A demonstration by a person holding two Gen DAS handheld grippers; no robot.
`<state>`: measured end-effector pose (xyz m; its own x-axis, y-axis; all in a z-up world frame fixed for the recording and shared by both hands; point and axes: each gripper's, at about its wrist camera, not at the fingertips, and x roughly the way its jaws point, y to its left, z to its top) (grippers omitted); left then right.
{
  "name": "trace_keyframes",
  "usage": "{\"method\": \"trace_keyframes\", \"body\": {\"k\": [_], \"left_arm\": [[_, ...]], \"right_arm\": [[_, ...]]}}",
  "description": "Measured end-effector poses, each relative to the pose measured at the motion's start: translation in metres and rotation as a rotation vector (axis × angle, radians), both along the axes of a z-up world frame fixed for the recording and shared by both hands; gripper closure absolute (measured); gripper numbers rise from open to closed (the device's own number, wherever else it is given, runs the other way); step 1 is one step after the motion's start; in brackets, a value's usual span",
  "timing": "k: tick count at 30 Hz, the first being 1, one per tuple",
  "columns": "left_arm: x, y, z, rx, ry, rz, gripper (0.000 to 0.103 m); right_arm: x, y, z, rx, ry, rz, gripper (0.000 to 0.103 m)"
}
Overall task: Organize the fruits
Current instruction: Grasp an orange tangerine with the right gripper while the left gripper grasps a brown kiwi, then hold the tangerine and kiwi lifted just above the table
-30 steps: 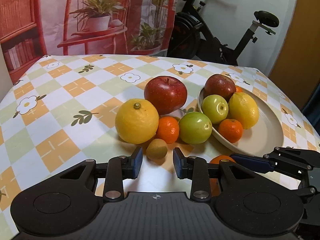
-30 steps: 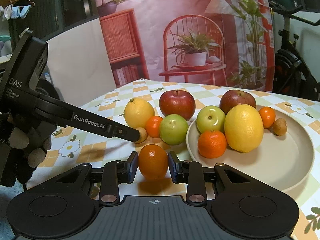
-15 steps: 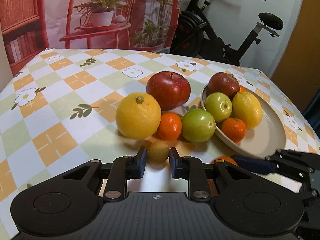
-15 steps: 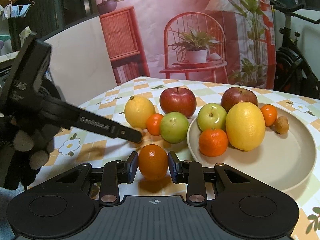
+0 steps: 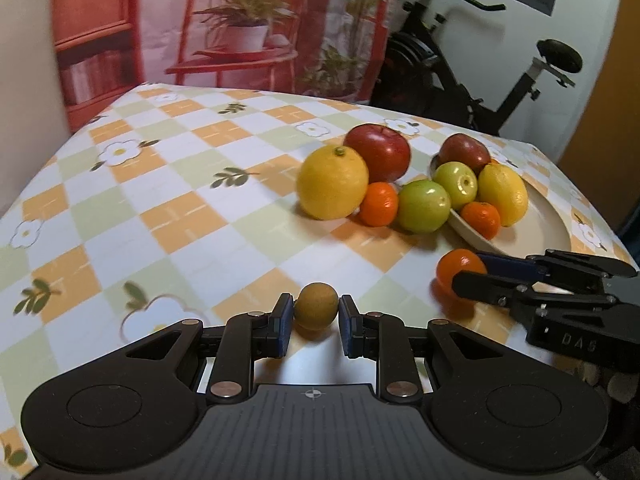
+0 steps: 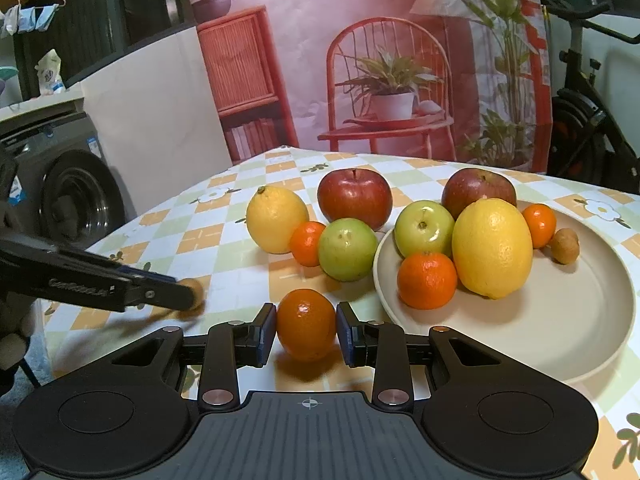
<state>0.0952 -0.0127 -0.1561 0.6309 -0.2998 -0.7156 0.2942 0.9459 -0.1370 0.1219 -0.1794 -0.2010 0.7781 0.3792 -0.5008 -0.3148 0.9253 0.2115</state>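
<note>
We work on a table w/ an orange-green-white checked floral cloth [image 5: 168, 216]; red-chair backdrop and black exercise bike [image 5: 500, 76] behind. Landmark: round beige plate [image 6: 560, 340]. Left of the plate the cloth lies bare to its near edge. Loose yellow lemon [image 5: 333, 182], red apple [image 5: 378, 152], small orange mandarin [image 5: 378, 204] and green apple [image 5: 423, 206] crowd the plate's left rim. Left gripper [image 5: 311, 316] is clamped on a small brown round fruit [image 5: 316, 311], well left of the plate. Right gripper [image 6: 306, 330] grips an orange mandarin [image 6: 306, 324] just left of the plate's near rim.

The table [image 5: 168, 208] wears a smooth, faintly shiny checked cloth. The plate [image 6: 560, 336] looks matt beige ceramic. The tangerine [image 6: 306, 324] is glossy; the tongs [image 6: 306, 330] are matt black plastic.
</note>
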Motion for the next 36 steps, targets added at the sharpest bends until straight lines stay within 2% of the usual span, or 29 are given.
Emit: {"method": "trace_keyframes", "body": {"k": [7, 13, 36], "left_arm": [[-0.007, 0.002, -0.001, 0.002, -0.021, 0.006, 0.077], [-0.006, 0.004, -0.002, -0.034, -0.008, 0.015, 0.077], [0.006, -0.003, -0.008, -0.036, -0.035, -0.015, 0.077]], "right_arm": [[0.000, 0.000, 0.000, -0.009, 0.007, 0.000, 0.073], [0.000, 0.000, 0.000, -0.009, 0.007, 0.000, 0.073], [0.000, 0.000, 0.000, -0.007, 0.008, 0.000, 0.073]]}}
